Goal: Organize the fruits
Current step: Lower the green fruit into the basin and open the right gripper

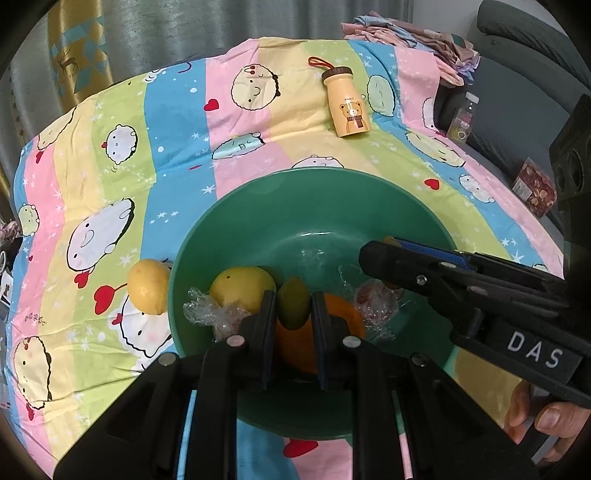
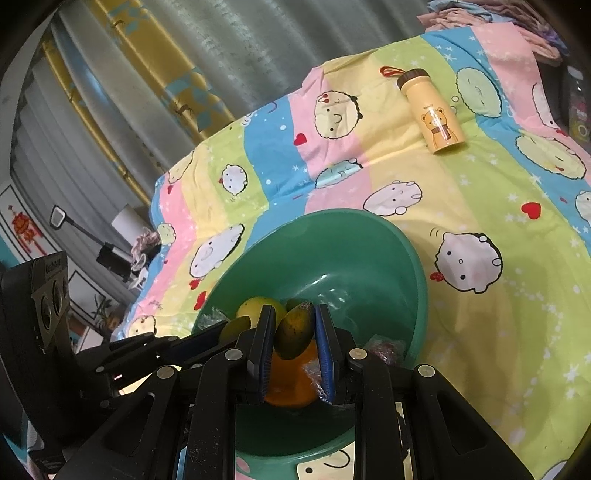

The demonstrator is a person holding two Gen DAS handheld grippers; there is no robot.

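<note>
A green bowl [image 1: 306,173] [image 2: 332,216] sits on the cartoon-print cloth. In it lie a yellow fruit [image 1: 242,290] [image 2: 255,308], an orange [image 1: 340,321] [image 2: 288,387] and clear-wrapped pieces [image 1: 207,312]. My left gripper [image 1: 293,299] hangs over the bowl, shut on a small green fruit [image 1: 293,308]. My right gripper [image 2: 294,312] is beside it, shut on a green-brown fruit [image 2: 293,334]. In the left wrist view the right gripper [image 1: 384,245] comes in from the right and its fruit is mostly hidden. One lemon [image 1: 149,286] lies on the cloth left of the bowl.
A yellow bear-print bottle [image 1: 349,107] [image 2: 432,110] lies on the cloth behind the bowl. Folded clothes [image 1: 406,33] are piled at the back right. A jar [image 1: 461,118] and a patterned box [image 1: 535,188] stand off the right edge. Curtains hang behind.
</note>
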